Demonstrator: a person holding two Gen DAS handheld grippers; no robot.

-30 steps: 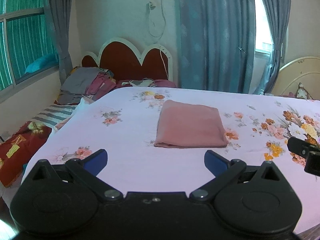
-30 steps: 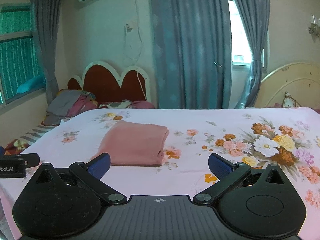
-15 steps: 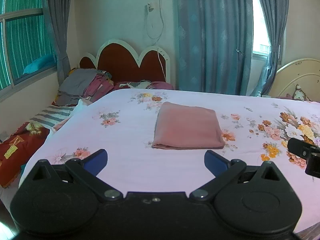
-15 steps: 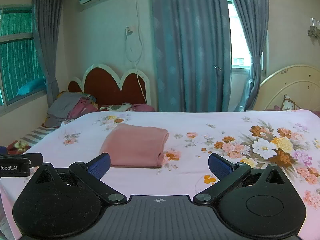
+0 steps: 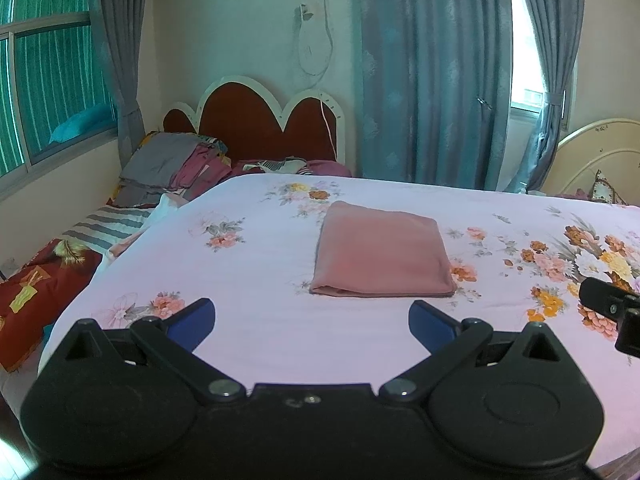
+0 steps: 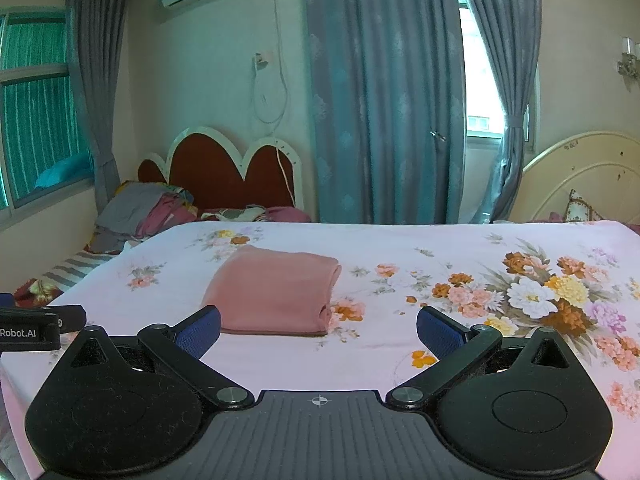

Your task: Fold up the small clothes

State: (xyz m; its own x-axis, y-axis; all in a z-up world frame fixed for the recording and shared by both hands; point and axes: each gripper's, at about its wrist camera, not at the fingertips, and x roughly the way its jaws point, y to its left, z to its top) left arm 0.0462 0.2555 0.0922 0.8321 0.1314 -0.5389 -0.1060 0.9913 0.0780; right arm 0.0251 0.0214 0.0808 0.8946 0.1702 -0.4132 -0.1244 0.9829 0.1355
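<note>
Pink garment [image 5: 382, 254], folded into a flat, neat rectangle, layered edges showing at the near side. Lying on the floral bedsheet [image 5: 260, 264], ahead of the left fingers [image 5: 192, 322], apart from them; ahead-left of the right fingers [image 6: 200, 330].

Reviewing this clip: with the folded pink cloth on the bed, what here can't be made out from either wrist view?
- Folded pink cloth: layer count and garment type unclear; only its top and edges show in both views.
- Near bed edge: hidden behind the left hand-held gripper body in the left view.
- Right hand-held gripper: only a black tip, cut off by the right edge, shows in the left view.
- Heaped clothes by the headboard: too small to sort.
</note>
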